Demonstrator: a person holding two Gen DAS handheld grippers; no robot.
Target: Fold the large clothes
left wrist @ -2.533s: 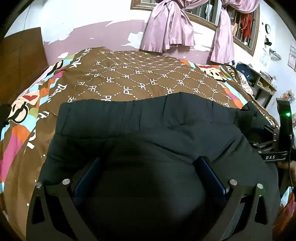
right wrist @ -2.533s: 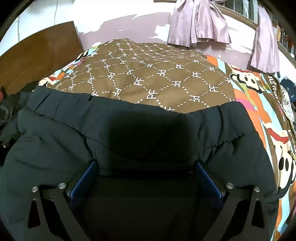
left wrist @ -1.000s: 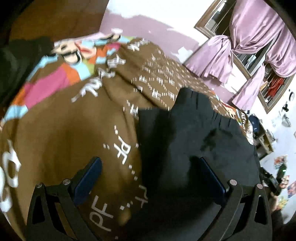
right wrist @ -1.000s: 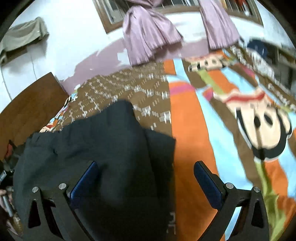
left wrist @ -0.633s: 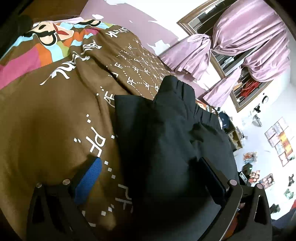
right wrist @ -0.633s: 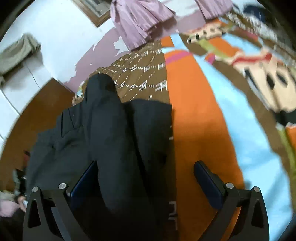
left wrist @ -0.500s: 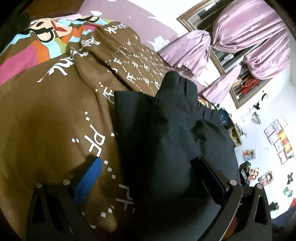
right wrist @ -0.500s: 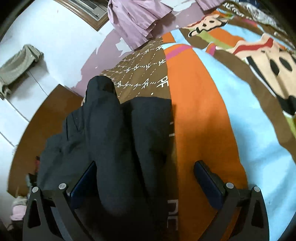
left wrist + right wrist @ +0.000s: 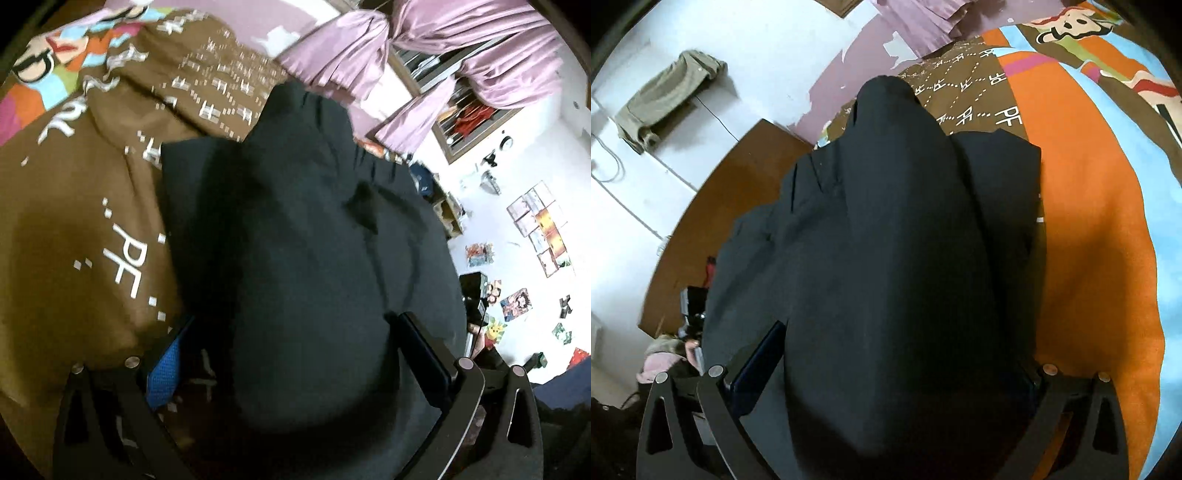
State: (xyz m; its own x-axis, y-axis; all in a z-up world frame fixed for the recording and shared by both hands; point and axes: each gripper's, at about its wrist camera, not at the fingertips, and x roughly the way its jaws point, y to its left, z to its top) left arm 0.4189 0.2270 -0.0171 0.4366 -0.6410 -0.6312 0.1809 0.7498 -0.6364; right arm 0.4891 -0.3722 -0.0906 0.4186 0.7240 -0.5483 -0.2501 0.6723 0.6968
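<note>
A dark padded jacket [image 9: 314, 229] lies on a brown "PF" bedspread [image 9: 74, 221]. My left gripper [image 9: 293, 319] is at the jacket's left side. It is open wide, and a raised ridge of the jacket bulges between its blue-padded fingers [image 9: 166, 362]. The jacket [image 9: 886, 240] also fills the right wrist view as a tall ridge. My right gripper [image 9: 901, 343] is open at its right side, straddling that ridge. A flat lower layer [image 9: 1004, 177] lies on the orange part of the bedspread [image 9: 1089, 240]. The right finger's pad is mostly hidden by cloth.
Purple curtains [image 9: 369, 48] hang at a window beyond the bed. A wall with posters [image 9: 535, 229] and cluttered shelves is on the right. A wooden board [image 9: 731, 192] stands at the bed's left side, with a beige cloth [image 9: 665, 96] hung on the white wall above.
Both grippers swung from the jacket's near edge out to its two sides, still open. Over the last half second they pushed in closer, and the jacket ridge now fills more of each gap.
</note>
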